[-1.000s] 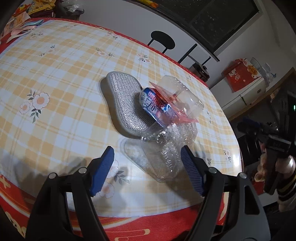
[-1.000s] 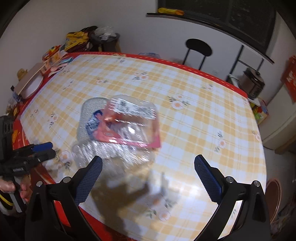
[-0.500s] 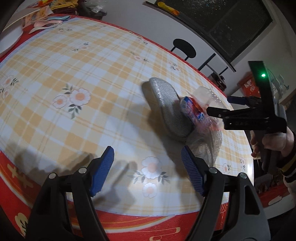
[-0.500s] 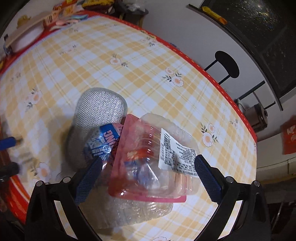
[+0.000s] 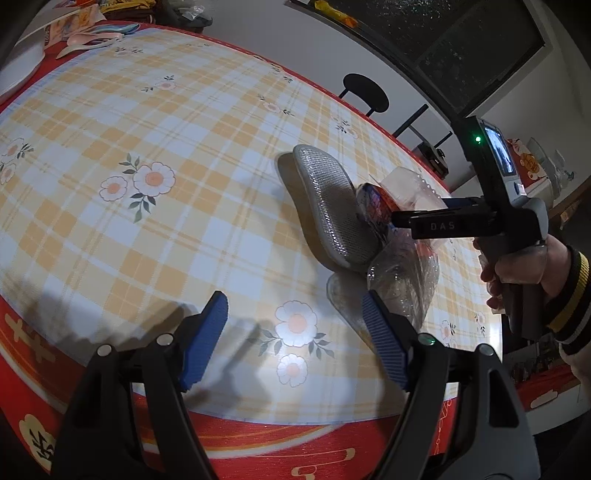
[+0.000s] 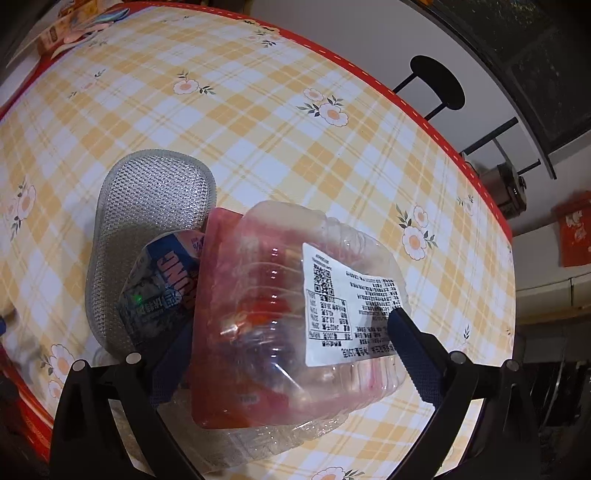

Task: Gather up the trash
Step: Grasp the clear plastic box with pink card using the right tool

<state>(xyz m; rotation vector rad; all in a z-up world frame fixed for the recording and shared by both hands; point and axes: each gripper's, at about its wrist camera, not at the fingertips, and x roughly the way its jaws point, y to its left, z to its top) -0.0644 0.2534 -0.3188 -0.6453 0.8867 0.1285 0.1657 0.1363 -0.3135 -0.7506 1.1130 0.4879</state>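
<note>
A trash pile lies on the checked tablecloth [image 5: 147, 229]: a grey mesh pad [image 6: 147, 199], a blue wrapper [image 6: 166, 280], a clear plastic box [image 6: 280, 295] with a pink tray and white label, and crumpled clear plastic [image 6: 258, 435] under it. My right gripper [image 6: 291, 347] is open and points steeply down, its fingers standing on either side of the clear box without squeezing it. The left wrist view shows that same right gripper [image 5: 406, 214] over the box [image 5: 410, 184], beside the mesh pad [image 5: 328, 206]. My left gripper [image 5: 293, 332] is open and empty near the table's front edge, its right fingertip close to the crumpled plastic [image 5: 402, 280].
A hand [image 5: 524, 262] in a striped cuff holds the right gripper. A black stool [image 5: 365, 94] stands beyond the table's far edge. Papers and bowls [image 5: 74, 29] sit at the far left corner. The red table edge [image 5: 258, 435] runs just below my left gripper.
My right gripper came down over the pile and now straddles the clear box. It entered the left wrist view from the right. My left gripper shifted slightly, still open.
</note>
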